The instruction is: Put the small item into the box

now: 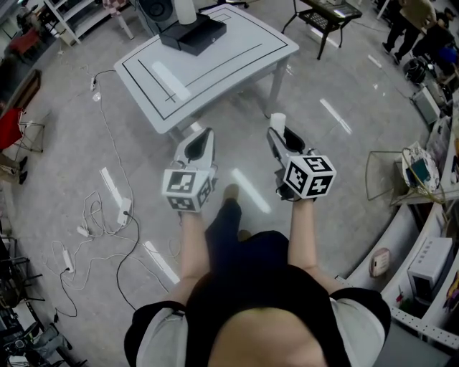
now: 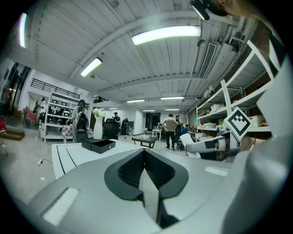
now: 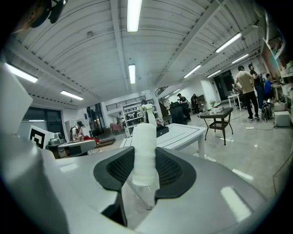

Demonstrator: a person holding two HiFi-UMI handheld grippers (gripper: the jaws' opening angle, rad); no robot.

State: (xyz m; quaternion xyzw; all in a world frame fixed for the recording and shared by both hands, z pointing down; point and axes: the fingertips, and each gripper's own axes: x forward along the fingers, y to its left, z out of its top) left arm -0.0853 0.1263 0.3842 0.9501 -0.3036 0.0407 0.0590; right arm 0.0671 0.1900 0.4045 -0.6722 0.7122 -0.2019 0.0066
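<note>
My right gripper [image 1: 278, 130] is shut on a small white cylinder [image 1: 277, 120], which stands upright between the black pads [image 3: 171, 169] and sticks out past them [image 3: 144, 153]. My left gripper [image 1: 204, 134] hangs beside it, shut with nothing in it, its pads meeting at the tip [image 2: 144, 155]. Both are held over the floor, short of the white table [image 1: 237, 64]. An open black box [image 1: 192, 33] sits at the table's far side, next to a white vase [image 1: 185, 10]. The left gripper view shows the box [image 2: 98, 145] ahead to the left and the right gripper [image 2: 215, 144] off to the right.
The table's near corner and leg [image 1: 276, 86] lie just ahead of the grippers. Cables and power strips [image 1: 107, 208] trail over the floor at the left. A black side table [image 1: 326, 18] stands at the back right, with shelving [image 1: 430, 186] along the right side. People stand far off [image 3: 249, 89].
</note>
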